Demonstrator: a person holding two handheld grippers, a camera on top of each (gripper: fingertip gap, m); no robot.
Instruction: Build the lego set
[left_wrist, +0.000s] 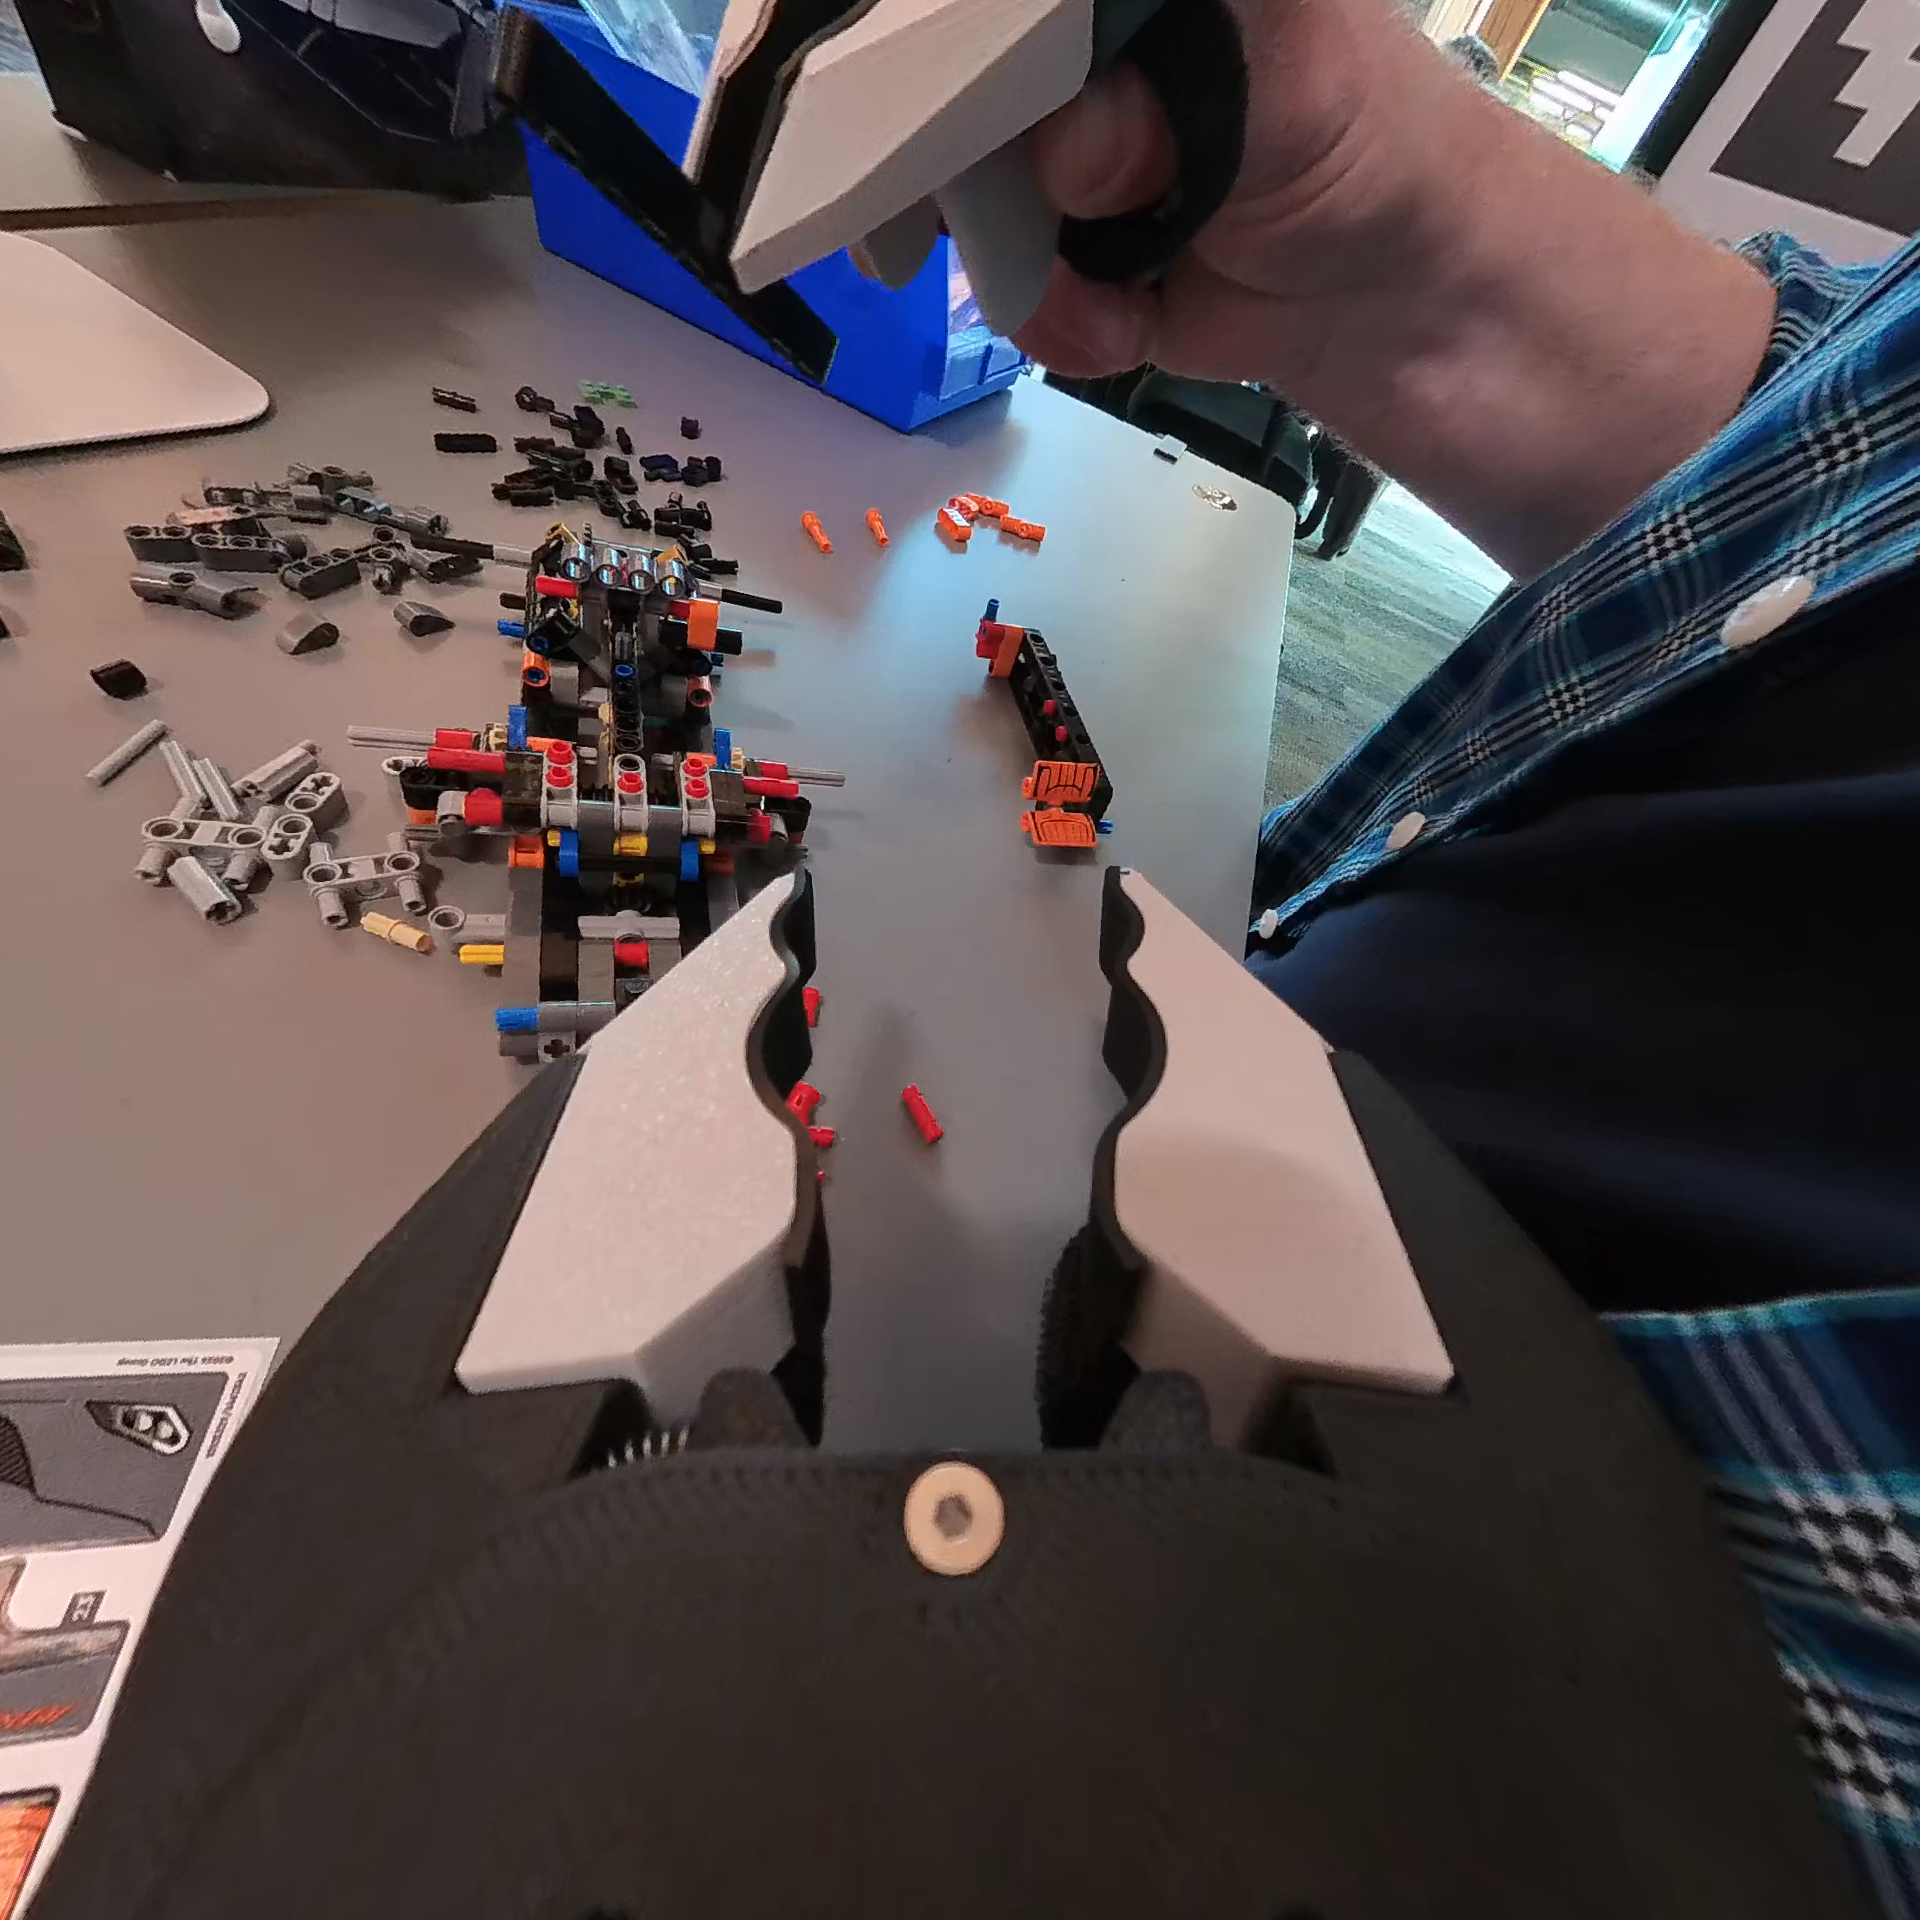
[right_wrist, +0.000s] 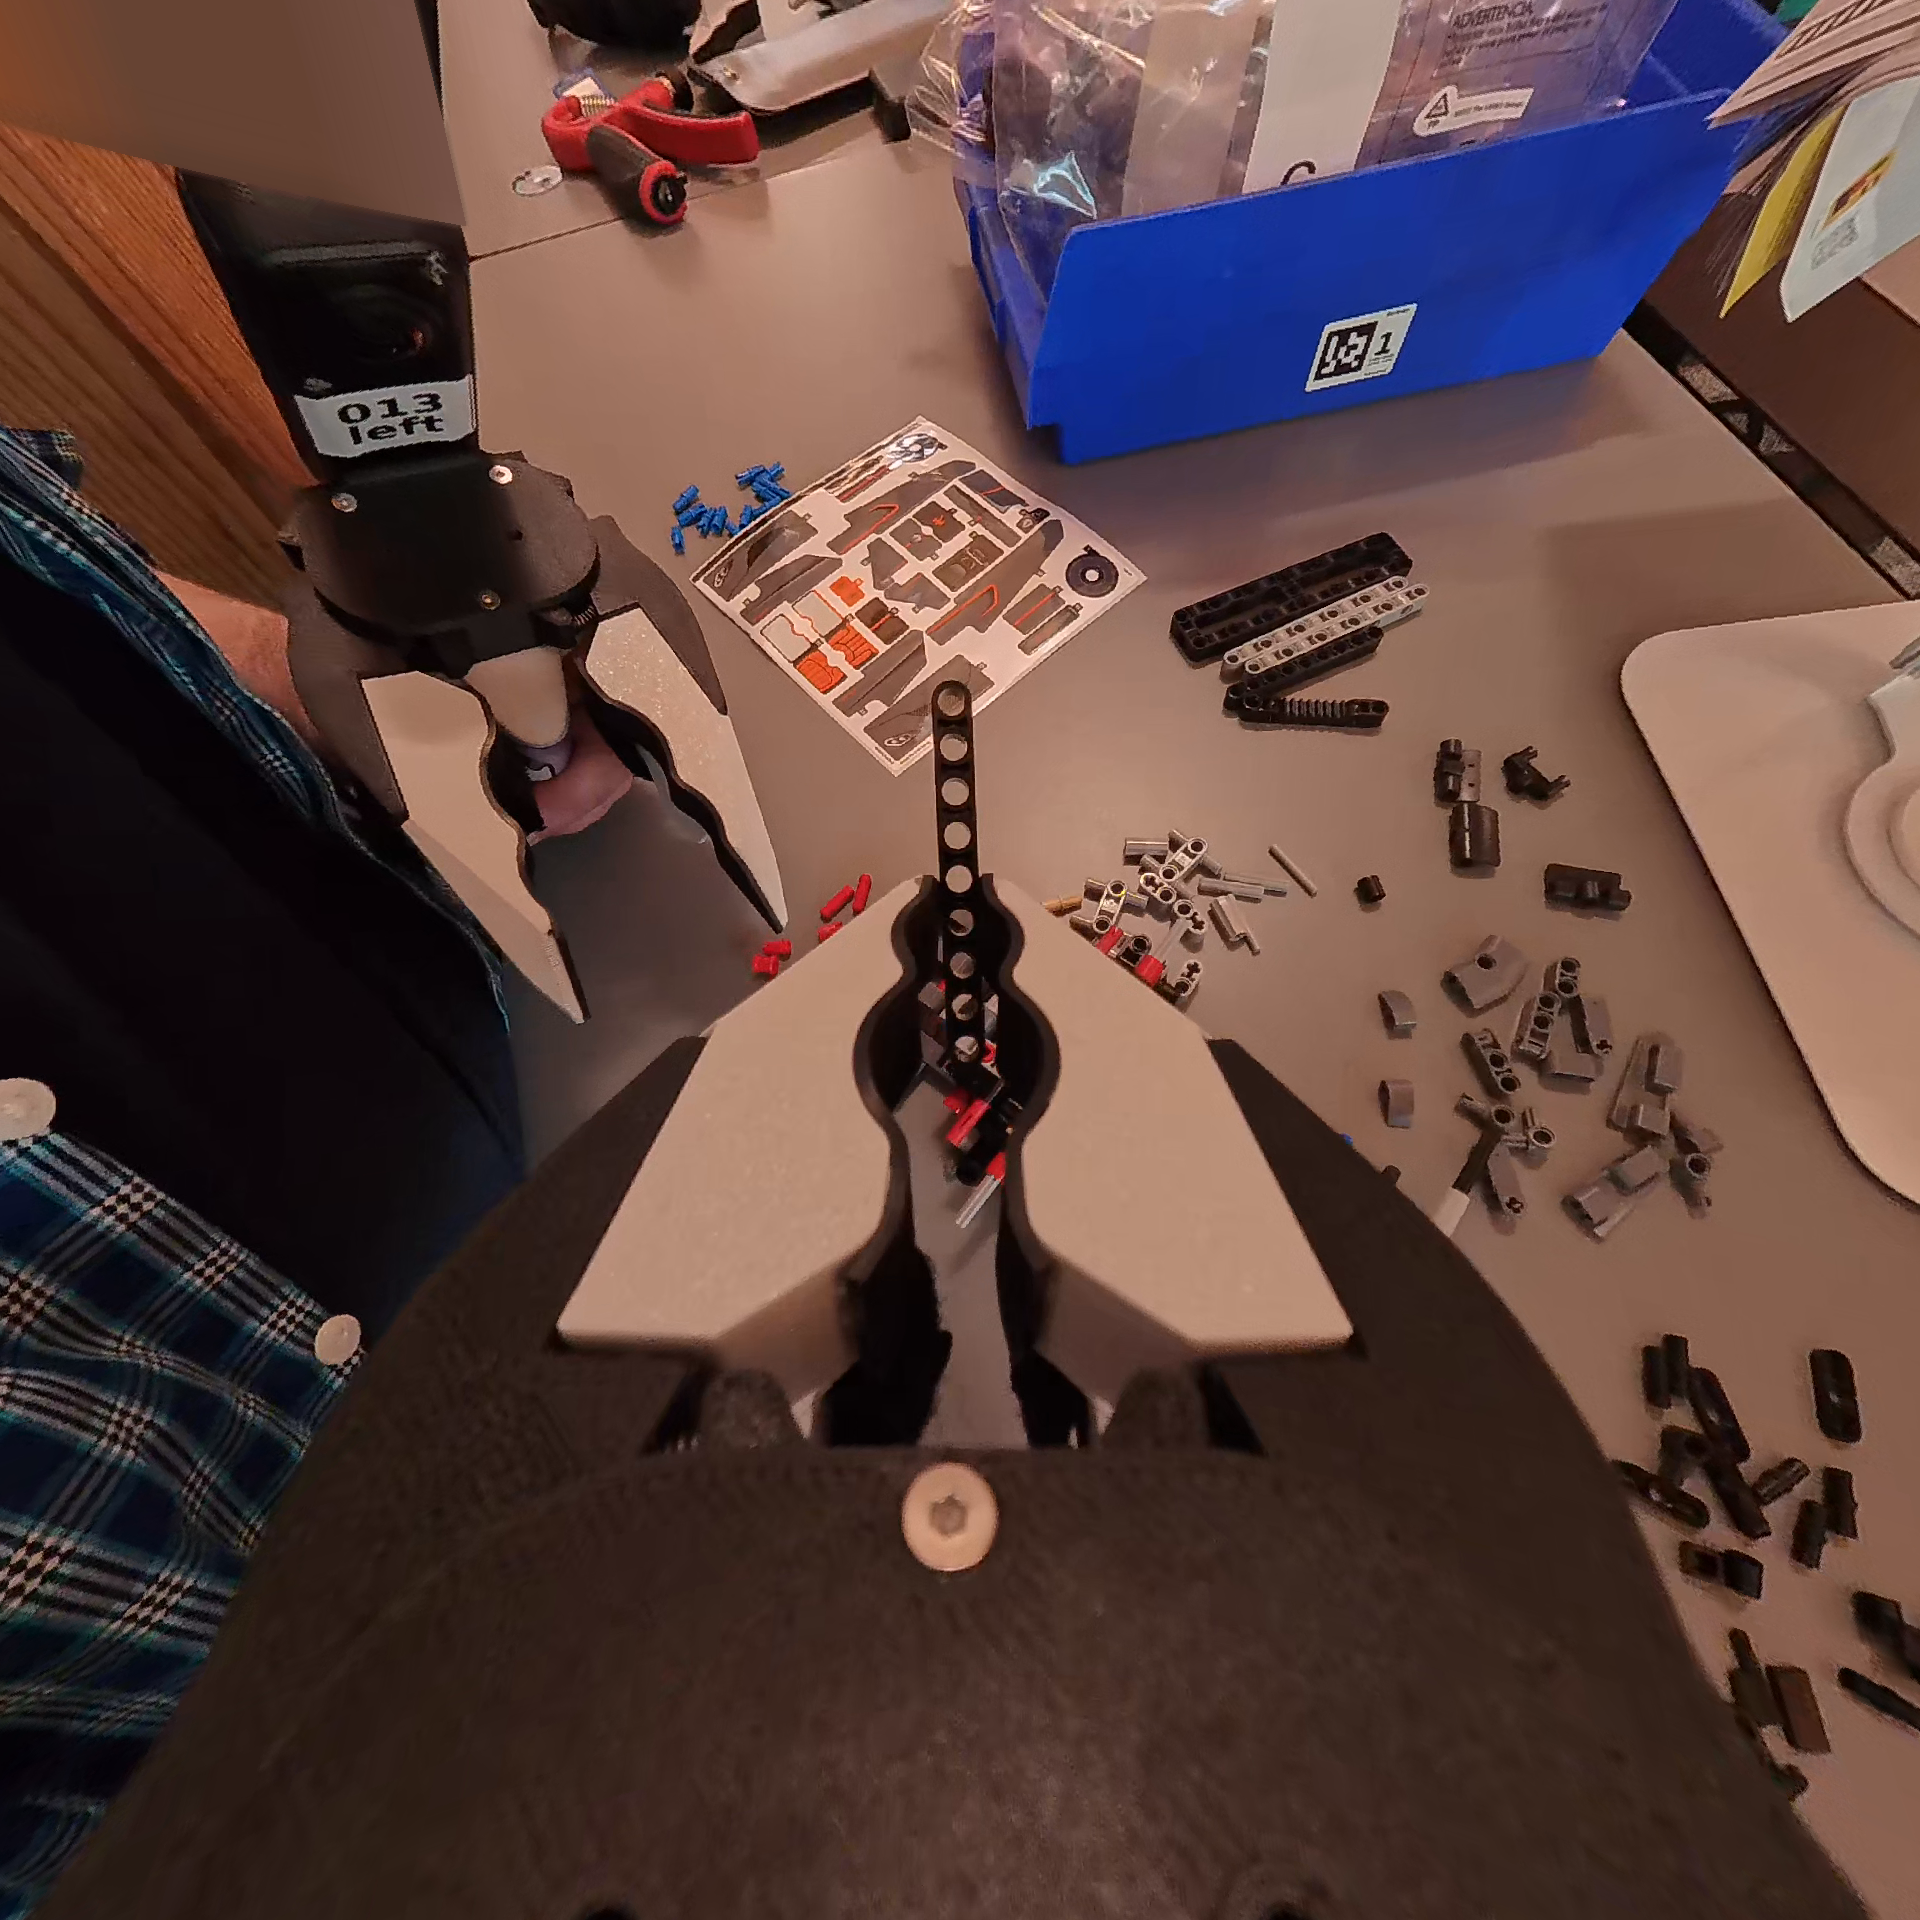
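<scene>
The partly built lego chassis, black, grey, red and orange, lies on the grey table ahead and left of my left gripper. The left gripper is open and empty above several loose red pins. It also shows in the right wrist view. A black sub-assembly with orange parts lies to the right. My right gripper is shut on a long black holed beam that sticks out past its tips. In the left wrist view the right gripper is held high by a hand.
A blue bin with plastic bags stands at the back. A sticker sheet lies mid-table. Piles of grey parts, black parts, long beams, blue pins and orange pins lie around. A white tray sits right. The gap from one gripper's tips to the other's is roughly 11 cm.
</scene>
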